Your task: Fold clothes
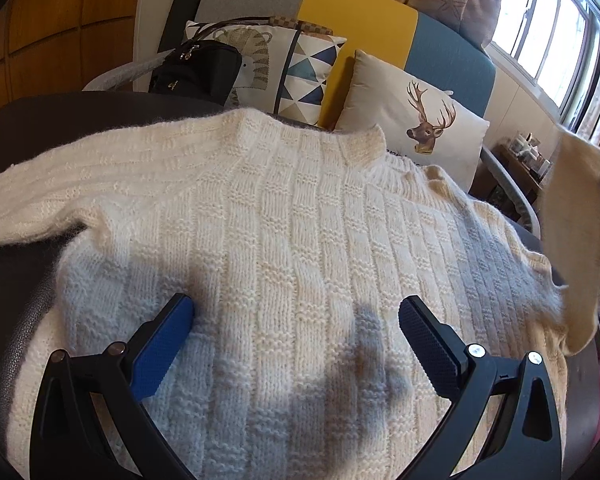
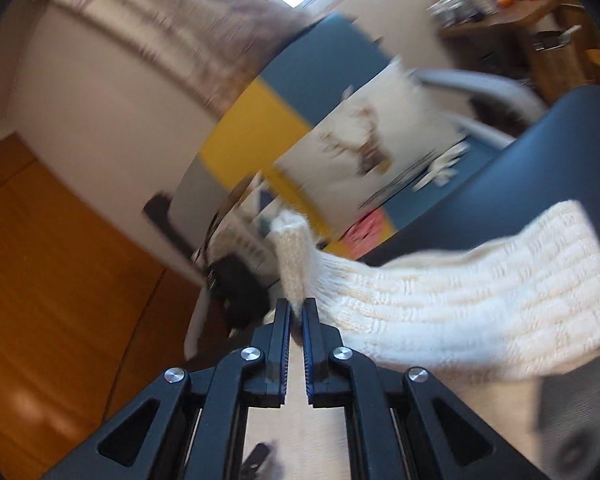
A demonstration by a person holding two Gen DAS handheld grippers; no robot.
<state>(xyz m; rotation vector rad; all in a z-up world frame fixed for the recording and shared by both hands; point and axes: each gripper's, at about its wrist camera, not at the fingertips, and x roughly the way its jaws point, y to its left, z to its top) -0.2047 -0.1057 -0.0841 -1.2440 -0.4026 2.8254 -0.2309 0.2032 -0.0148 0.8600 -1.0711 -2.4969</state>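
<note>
A cream sweater (image 1: 284, 216) of chunky, fuzzy knit wool covers a dark matt counter (image 1: 40, 128); behind the sweater, printed cloth cushions (image 1: 416, 128).

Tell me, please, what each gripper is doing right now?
Left gripper: open, resting on the sweater.
Right gripper: closed on the sweater's sleeve.

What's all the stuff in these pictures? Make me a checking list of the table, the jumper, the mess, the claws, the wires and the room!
Surface: dark round table, mostly covered by the knit.
Job's things: cream sweater lying flat, collar away from the camera; one sleeve lifted off it.
Clutter: nothing seen on the table.
Grippers: left claw open, fingers resting on the sweater; right claw shut on the sleeve's cuff.
Cables: nothing seen.
Surroundings: sofa with a deer cushion, a patterned cushion and a black bag; window; wooden panels.
</note>
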